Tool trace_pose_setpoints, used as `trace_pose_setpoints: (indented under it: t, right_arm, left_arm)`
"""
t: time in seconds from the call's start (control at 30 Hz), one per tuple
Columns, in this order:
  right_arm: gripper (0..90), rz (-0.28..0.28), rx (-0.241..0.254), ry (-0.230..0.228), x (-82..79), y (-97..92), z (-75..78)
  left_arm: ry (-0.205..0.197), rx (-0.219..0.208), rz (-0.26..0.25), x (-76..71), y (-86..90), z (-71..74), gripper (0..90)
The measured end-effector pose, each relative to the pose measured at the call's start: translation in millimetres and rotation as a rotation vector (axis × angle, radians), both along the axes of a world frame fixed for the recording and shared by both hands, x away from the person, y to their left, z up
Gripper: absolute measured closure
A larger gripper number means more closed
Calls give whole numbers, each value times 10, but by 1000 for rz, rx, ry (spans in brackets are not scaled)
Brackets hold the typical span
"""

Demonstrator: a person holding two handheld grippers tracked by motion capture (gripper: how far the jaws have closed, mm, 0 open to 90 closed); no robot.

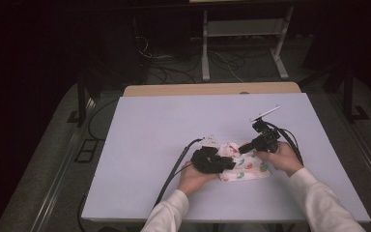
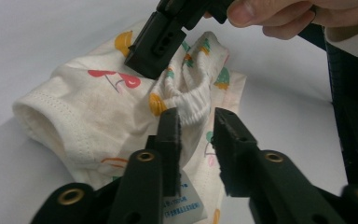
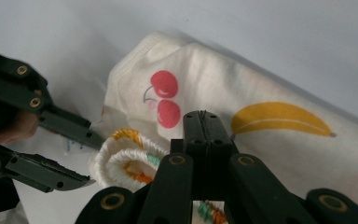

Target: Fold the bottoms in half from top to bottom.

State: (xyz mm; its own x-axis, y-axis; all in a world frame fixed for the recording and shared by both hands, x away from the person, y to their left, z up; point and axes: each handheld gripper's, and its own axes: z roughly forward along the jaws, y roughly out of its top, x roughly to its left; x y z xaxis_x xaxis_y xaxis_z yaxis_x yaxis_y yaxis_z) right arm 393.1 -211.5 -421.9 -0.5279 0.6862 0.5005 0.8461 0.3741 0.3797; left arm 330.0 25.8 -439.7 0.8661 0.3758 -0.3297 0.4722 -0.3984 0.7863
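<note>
**Fruit-print baby shorts bunched between two grippers**

Fruit-print baby shorts point(image 1: 244, 166) lie crumpled on the white counter point(image 1: 145, 145), near the person's edge and a little right of centre, directly between the two hands. The cream fabric carries cherries, a banana and other small prints, and its gathered elastic waistband point(image 2: 193, 100) stands up in a loop.

The left gripper point(image 2: 196, 140) is released: its jaws are parted on either side of the waistband, not yet biting it. A care label point(image 2: 184, 205) sits just under them. The right gripper point(image 3: 204, 126) is clenched, jaws pressed together over the cloth near the rolled waistband; it appears to pinch a fold of the shorts, though the pinch itself is hidden behind the jaws.

The main risk, judged from this, is a poor catch on the left. If those jaws close slightly off line they could take only the label or a single layer, and the elastic would slip free when pulled. Pulling the hands apart too hard could also drag the cloth out of the right gripper's small bite, or slide the whole bundle across the smooth counter.
</note>
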Motion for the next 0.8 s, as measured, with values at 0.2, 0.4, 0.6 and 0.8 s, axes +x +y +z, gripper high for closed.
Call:
trace_pose_setpoints:
  t: [0.2, 0.4, 0.6, 0.8]
  right_arm:
    - [889, 10, 11, -3, -74, -16, 40]
    - [889, 12, 26, -9, -144, -62, 44]
    - [889, 6, 52, -32, -260, -95, 68]
    - [889, 5, 82, -49, -406, -128, 57]
  left_arm:
    - [15, -25, 35, 2, 26, 48, 513]
    - [44, -37, 60, 41, 78, 65, 362]
    - [82, -66, 88, 98, 131, 79, 325]
    - [70, -43, 130, 137, 121, 98, 195]
